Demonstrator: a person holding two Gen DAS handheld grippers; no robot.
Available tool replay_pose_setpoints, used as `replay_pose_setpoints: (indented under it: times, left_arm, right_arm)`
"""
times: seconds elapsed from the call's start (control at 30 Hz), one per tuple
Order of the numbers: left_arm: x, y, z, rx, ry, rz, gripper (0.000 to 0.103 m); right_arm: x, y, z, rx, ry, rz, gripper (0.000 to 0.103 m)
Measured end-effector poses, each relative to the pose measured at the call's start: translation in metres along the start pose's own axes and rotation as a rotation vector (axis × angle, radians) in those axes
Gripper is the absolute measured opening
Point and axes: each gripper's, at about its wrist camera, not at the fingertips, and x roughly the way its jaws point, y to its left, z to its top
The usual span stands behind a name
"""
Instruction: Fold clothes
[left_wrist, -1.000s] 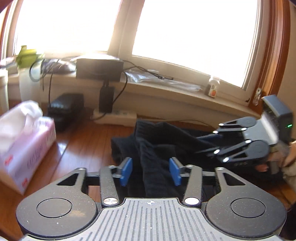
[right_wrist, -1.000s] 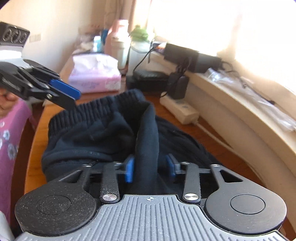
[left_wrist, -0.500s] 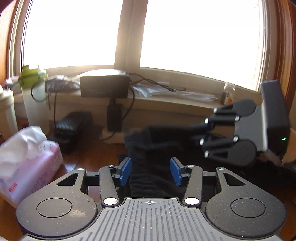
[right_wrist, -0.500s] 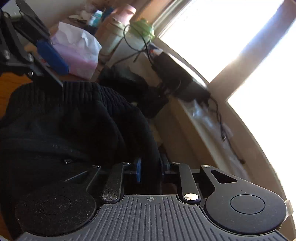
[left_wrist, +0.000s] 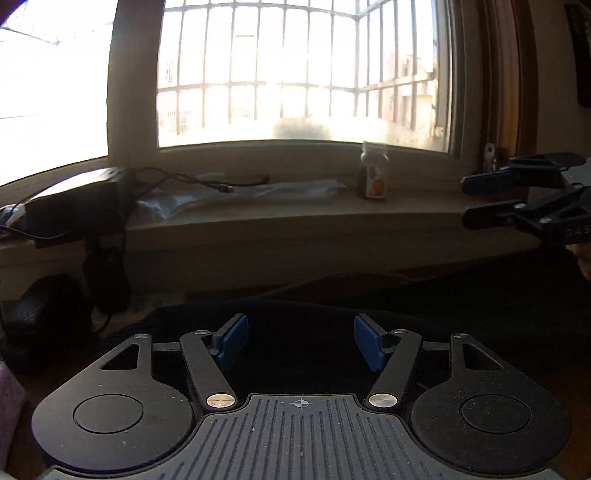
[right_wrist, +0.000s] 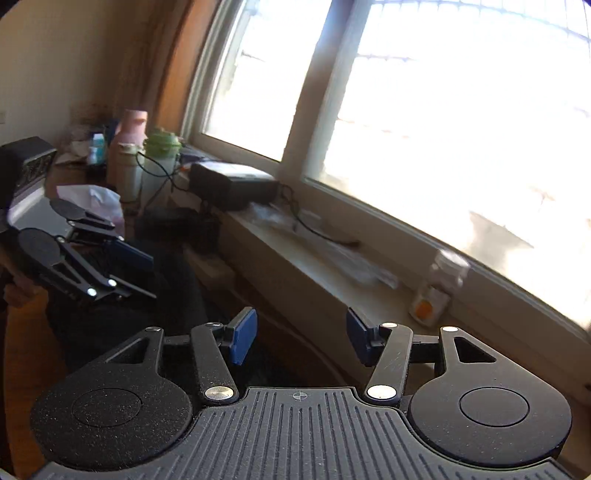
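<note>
Now the dark garment (left_wrist: 303, 332) is left lying on the wooden table, released; the left gripper (left_wrist: 300, 343) and right gripper (right_wrist: 301, 336) are being opened, nothing between their pads.

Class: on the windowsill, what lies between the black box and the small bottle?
In the left wrist view, cables and a clear plastic bag lie between the black box and the bottle.

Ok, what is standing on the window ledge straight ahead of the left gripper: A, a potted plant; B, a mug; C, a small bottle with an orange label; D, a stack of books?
C: a small bottle with an orange mark on its label stands upright on the window ledge.
</note>
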Motion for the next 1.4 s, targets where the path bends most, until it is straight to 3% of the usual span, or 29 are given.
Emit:
replay_pose_setpoints:
  times: [0.17, 0.5, 0.73, 0.97, 1.17, 1.4]
  left_arm:
    - [0.039, 0.006, -0.018, -0.037, 0.024, -0.013, 0.068]
    - [0.044, 0.012, -0.027, -0.006, 0.023, -0.022, 0.068]
    - [0.043, 0.012, -0.028, -0.015, 0.028, -0.034, 0.069]
    - [0.052, 0.009, -0.026, 0.004, 0.073, -0.040, 0.070]
    - [0.054, 0.011, -0.026, -0.016, 0.079, -0.043, 0.071]
    - [0.050, 0.005, -0.028, 0.012, 0.064, -0.007, 0.073]
  right_arm:
    - [-0.048, -0.026, -0.047, 0.019, 0.077, -0.082, 0.055]
    - [-0.136, -0.045, -0.152, 0.157, 0.149, -0.197, 0.062]
    - [-0.179, -0.052, -0.214, 0.355, 0.098, -0.281, 0.062]
    - [-0.226, -0.049, -0.257, 0.521, 0.046, -0.355, 0.070]
    - [-0.248, -0.043, -0.269, 0.547, 0.007, -0.395, 0.070]
    - [-0.258, -0.037, -0.284, 0.515, 0.055, -0.423, 0.070]
